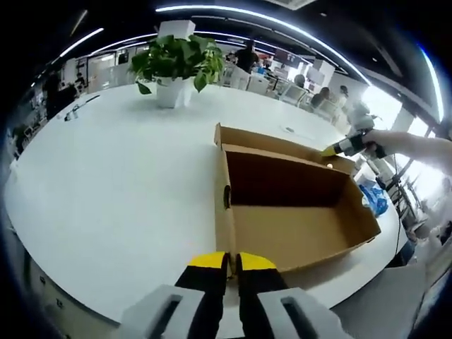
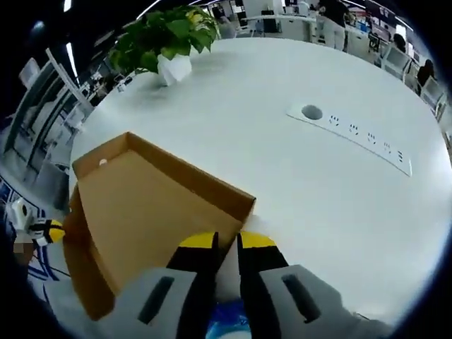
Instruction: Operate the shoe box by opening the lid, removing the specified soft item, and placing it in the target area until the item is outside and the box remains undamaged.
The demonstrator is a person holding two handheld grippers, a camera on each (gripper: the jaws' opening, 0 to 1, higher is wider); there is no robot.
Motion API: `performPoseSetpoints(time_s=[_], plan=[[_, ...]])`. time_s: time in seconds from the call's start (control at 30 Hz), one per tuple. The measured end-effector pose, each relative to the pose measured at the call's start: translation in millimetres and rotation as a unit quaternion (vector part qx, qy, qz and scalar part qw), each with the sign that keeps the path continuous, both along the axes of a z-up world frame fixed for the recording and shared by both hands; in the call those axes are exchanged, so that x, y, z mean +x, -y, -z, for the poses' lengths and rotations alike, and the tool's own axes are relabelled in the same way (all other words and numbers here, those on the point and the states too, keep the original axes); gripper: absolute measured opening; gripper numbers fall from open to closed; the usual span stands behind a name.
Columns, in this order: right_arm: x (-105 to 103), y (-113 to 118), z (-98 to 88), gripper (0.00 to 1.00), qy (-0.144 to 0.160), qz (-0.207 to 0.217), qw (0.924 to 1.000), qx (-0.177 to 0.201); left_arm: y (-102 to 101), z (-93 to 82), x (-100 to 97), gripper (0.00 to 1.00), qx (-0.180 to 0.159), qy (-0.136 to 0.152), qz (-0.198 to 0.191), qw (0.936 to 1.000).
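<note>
Centrally, 1 open cardboard box point(image 1: 296, 212) sits on the white desk point(image 1: 120, 183); 1 potted plant point(image 1: 176, 67) upper left; left hand-held gripper point(image 1: 232, 263) narrow on the box wall, right hand-held gripper point(image 2: 227, 244) narrow.

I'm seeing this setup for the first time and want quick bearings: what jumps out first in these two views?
An open brown cardboard box sits on a big white table, and what shows of its inside is bare. Both grippers pinch its walls: the left gripper on the near edge, the right gripper on a corner. A leafy potted plant stands farther back on the table.
</note>
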State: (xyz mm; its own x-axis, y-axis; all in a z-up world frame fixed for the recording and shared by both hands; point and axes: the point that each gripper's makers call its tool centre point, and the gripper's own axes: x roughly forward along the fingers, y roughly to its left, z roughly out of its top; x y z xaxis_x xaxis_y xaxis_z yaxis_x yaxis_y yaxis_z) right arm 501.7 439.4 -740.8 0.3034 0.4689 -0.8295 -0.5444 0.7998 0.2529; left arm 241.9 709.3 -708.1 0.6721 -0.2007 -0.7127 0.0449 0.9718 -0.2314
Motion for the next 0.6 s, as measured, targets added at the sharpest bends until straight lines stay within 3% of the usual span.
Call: performPoseSetpoints(time_s=[0.6], plan=[[0.6, 5.0, -19.9, 0.02, 0.005, 0.047, 0.9988, 0.014, 1.7, 0.2, 0.2, 0.04, -0.003, -0.001, -0.002, 1.0]])
